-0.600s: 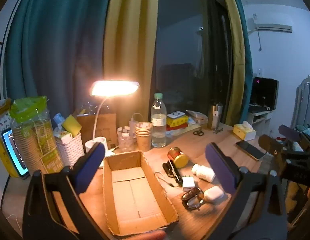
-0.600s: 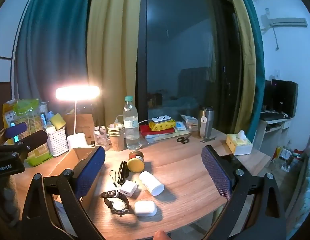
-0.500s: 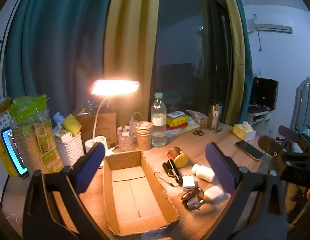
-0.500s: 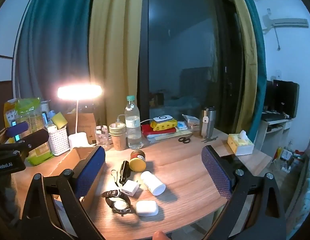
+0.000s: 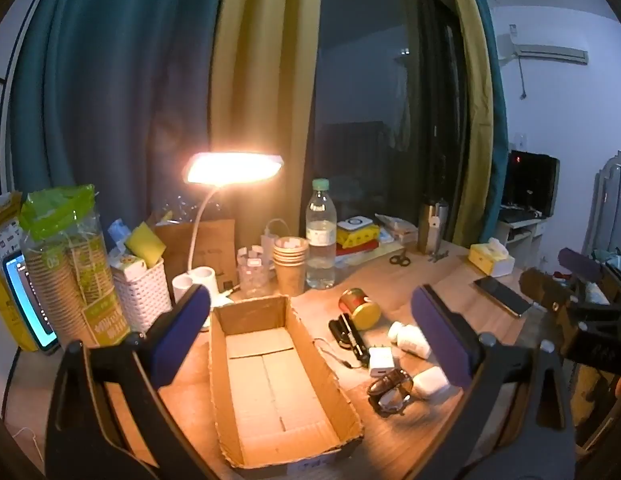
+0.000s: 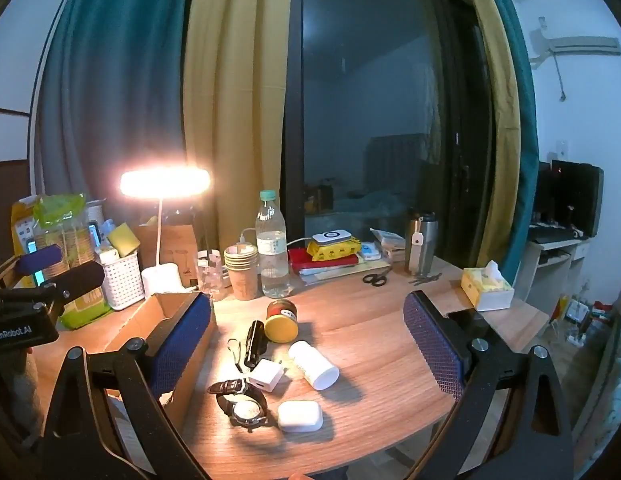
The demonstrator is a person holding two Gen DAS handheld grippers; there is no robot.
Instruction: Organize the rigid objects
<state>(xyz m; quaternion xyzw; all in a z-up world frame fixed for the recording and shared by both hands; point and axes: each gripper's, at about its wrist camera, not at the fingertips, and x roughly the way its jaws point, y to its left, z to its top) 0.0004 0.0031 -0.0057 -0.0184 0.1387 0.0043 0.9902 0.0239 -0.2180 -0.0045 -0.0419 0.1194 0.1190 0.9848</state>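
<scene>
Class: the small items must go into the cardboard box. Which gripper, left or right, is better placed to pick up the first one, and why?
Probably the right gripper: open, with the watch, charger and white bottle lying ahead between its fingers. The left gripper, also open, faces the empty cardboard box.

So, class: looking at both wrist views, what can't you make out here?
- Box interior: right view, hidden by its wall and the right gripper's finger.
- Box front label: left view, cut off by the bottom edge.
- Watch dial: left view, blurred; right view, too small to read.
- Phone: only in the left view; the right view doesn't show it clearly.
</scene>
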